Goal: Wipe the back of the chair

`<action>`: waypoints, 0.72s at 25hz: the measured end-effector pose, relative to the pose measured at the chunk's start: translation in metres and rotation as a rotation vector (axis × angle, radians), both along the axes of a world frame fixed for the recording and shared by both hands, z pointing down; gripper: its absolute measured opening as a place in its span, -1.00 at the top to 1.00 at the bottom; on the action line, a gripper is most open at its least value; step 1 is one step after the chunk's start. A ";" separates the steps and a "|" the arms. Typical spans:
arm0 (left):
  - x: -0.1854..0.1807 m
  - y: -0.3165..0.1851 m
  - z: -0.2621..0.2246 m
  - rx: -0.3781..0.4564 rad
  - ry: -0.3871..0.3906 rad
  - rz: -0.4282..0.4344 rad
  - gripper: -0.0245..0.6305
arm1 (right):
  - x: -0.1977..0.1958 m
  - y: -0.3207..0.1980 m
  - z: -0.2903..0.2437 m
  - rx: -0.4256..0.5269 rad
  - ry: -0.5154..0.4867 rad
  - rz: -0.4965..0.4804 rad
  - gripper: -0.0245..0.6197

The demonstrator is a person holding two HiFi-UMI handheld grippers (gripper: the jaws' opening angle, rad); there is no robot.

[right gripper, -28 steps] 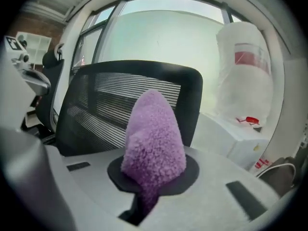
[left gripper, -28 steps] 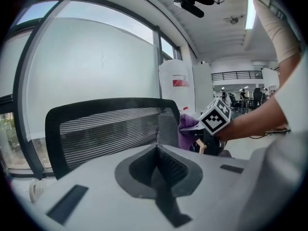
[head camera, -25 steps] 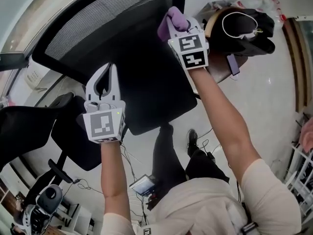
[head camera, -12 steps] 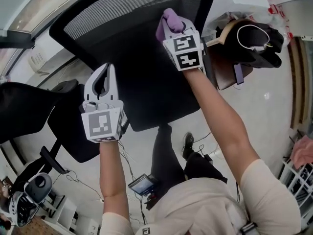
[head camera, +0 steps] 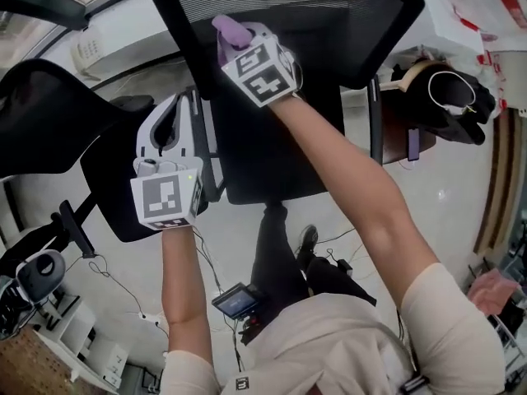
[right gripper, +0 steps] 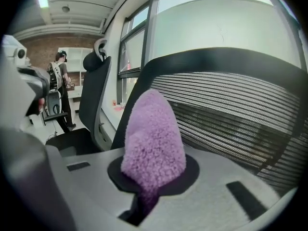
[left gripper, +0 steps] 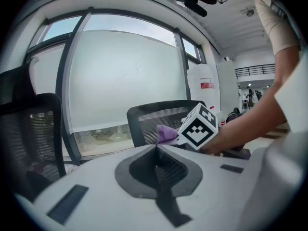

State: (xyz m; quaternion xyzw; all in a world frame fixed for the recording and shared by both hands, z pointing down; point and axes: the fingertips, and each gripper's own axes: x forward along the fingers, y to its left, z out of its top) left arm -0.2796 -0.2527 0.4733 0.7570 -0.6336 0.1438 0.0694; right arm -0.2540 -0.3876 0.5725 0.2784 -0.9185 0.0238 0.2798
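The right claw (head camera: 235, 41) is clamped on a purple cloth (right gripper: 153, 138). The cloth's tuft points forward out of the jaws at the upright mesh chair back (head camera: 338, 11), near its left frame edge. Bare mesh spreads to the right. The left claw (head camera: 179, 105), pinched together and empty, sits just left of the chair.

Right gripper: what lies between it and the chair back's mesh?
A purple fuzzy cloth, clamped in the right gripper, stands between it and the chair back; the right gripper view shows this.
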 end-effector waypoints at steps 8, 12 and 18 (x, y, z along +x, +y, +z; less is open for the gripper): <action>0.008 0.014 -0.023 0.034 -0.027 0.002 0.91 | 0.033 0.029 -0.033 0.014 0.007 -0.019 0.87; 0.030 0.027 -0.046 0.042 -0.048 0.034 0.91 | 0.062 0.047 -0.074 0.040 -0.030 0.001 0.87; 0.057 0.061 -0.101 0.076 -0.085 0.050 0.91 | 0.117 0.091 -0.162 0.112 -0.095 0.025 0.87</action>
